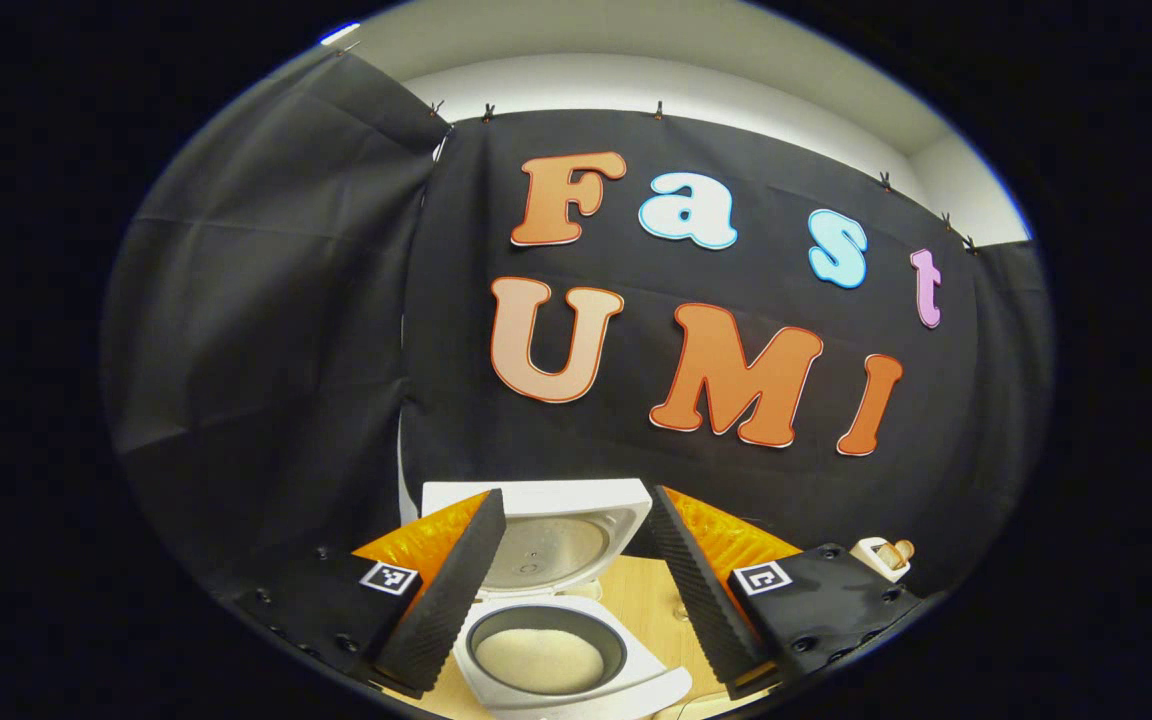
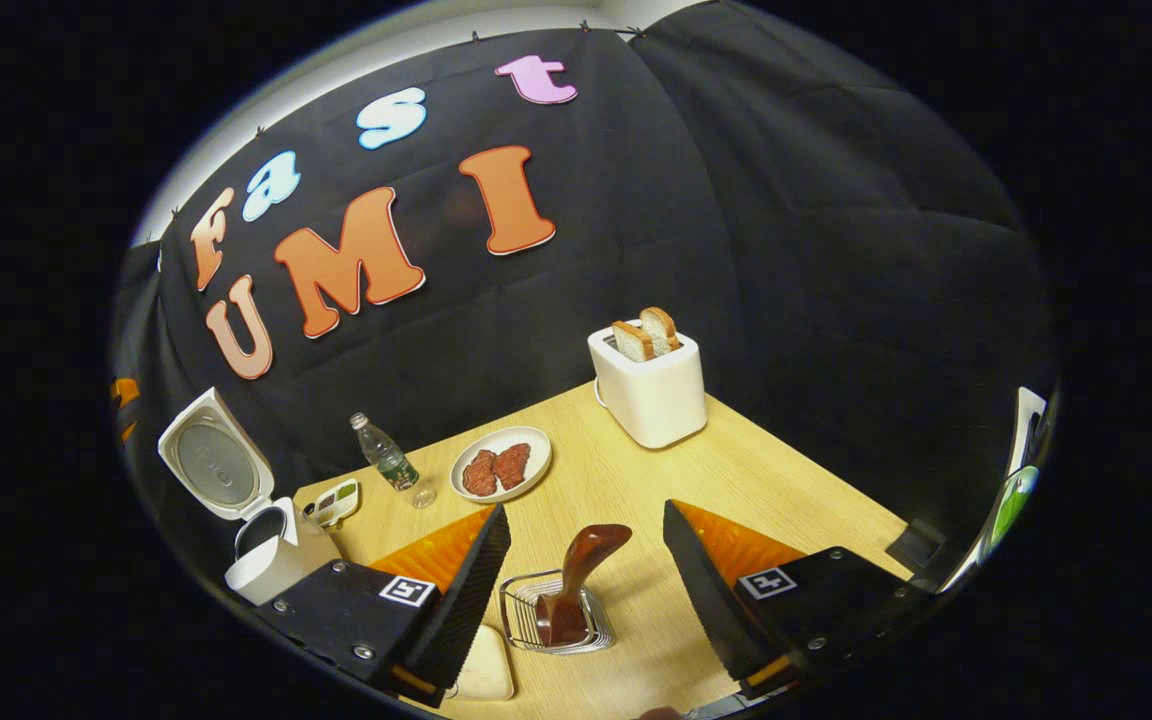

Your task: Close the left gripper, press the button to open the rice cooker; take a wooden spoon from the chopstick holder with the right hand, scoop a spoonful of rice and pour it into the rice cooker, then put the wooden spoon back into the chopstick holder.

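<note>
Standing on the light wooden table (image 2: pixel 796 500) toward the back are a white two-slot toaster (image 2: pixel 651 390) with two slices of bread (image 2: pixel 646 333) poking out of it, a round white plate (image 2: pixel 501 462) carrying two pieces of red meat, a clear plastic water bottle (image 2: pixel 388 462) just beside the plate, and a small white divided dish (image 2: pixel 334 502) near the bottle. The white rice cooker (image 2: pixel 261 560) sits at the table's left edge in the right gripper view, its lid (image 2: pixel 214 465) raised upright; in the left gripper view the cooker (image 1: pixel 561 655) lies straight ahead and below, lid (image 1: pixel 556 535) tipped back, and pale rice (image 1: pixel 539 660) covers the bottom of the dark inner pot.

The wire chopstick holder (image 2: pixel 556 610) stands on the table directly in front of the right gripper (image 2: pixel 586 575), with the dark reddish-brown wooden spoon (image 2: pixel 581 575) leaning in it, handle slanting up to the right. A cream-coloured rounded object (image 2: pixel 484 665) lies just left of the holder, partly behind the gripper's finger.

The right gripper's jaws are spread wide, one on each side of the holder, touching neither it nor the spoon. The left gripper (image 1: pixel 571 585) hangs above the cooker with its jaws likewise wide apart and nothing between them.
</note>
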`<state>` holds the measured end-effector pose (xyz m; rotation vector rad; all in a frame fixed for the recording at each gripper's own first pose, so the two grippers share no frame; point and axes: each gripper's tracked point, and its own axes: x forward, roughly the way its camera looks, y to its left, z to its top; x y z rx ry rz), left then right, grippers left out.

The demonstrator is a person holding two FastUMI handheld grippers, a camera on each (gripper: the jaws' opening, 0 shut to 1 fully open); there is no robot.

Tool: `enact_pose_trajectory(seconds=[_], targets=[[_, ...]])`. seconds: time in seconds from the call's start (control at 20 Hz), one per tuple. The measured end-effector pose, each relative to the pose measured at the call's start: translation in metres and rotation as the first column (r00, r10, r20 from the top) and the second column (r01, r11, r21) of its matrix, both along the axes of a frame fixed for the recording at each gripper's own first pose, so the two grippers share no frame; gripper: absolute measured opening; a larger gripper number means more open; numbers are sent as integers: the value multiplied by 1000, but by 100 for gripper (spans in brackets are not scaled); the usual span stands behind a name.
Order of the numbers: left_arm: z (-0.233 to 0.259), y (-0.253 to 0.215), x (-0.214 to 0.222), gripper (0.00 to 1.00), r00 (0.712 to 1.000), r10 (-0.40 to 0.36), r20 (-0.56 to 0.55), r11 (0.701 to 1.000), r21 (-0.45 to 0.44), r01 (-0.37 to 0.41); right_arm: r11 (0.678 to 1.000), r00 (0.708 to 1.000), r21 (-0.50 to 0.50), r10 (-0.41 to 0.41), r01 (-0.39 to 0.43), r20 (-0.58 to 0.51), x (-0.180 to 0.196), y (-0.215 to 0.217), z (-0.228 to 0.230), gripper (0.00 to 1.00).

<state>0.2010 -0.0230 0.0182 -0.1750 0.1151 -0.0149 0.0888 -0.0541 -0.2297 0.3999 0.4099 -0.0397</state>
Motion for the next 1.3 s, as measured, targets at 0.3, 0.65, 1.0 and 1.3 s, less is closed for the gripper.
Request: enact_pose_trajectory(seconds=[0.3, 0.65, 1.0, 1.3], targets=[[-7, 1, 96, 100, 998, -16, -65, 1000, 6, 16, 999, 1000, -35, -26, 25, -17, -3, -3, 2, 94], [-56, 13, 147, 100, 977, 10, -213, 1000, 18, -6, 995, 995, -43, -96, 95, -25, -17, -18, 9, 95], [-72, 24, 130, 100, 977, 25, -212, 995, 97, -4, 994, 996, -71, -85, 85, 8, -24, -16, 29, 94], [-84, -4, 67, 100, 979, -32, -201, 995, 90, 51, 987, 998, -162, -4, 15, 68, -17, -6, 61, 95]])
